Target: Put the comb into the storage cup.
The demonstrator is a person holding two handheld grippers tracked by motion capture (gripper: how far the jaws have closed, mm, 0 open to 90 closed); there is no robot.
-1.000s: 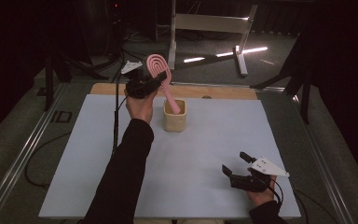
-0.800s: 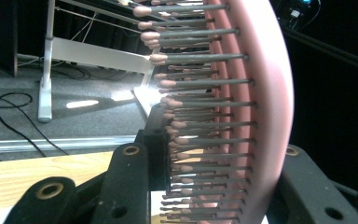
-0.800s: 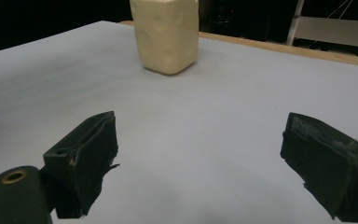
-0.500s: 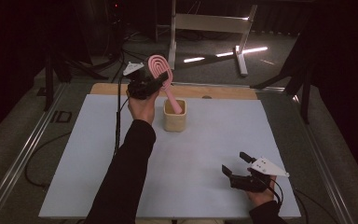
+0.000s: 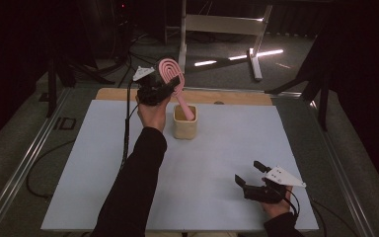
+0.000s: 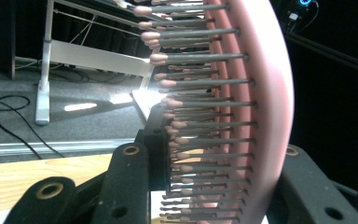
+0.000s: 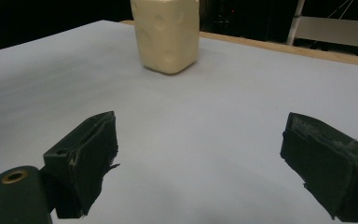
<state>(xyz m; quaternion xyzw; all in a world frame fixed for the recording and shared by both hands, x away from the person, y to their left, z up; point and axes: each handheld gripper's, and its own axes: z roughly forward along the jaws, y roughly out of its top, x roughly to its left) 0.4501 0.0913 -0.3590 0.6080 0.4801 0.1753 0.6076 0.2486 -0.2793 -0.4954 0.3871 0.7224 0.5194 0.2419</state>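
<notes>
The left tool (image 5: 170,85) is clamped on the pink hairbrush (image 5: 170,74), its handle already in the cup (image 5: 184,127), so letting go seems next, while the right tool (image 5: 250,174) rests apart on the bench (image 5: 217,163).

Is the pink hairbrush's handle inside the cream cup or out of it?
Inside: the pink hairbrush leans with its handle end down in the cream cup, while the left gripper clamps its bristled head.

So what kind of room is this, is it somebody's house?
Probably not a house: it looks like a lab or recording studio. Dark curtains hang around a white-topped table, cables trail over the grey carpet, and a white metal stand sits behind. The person holds a pink hairbrush.
</notes>
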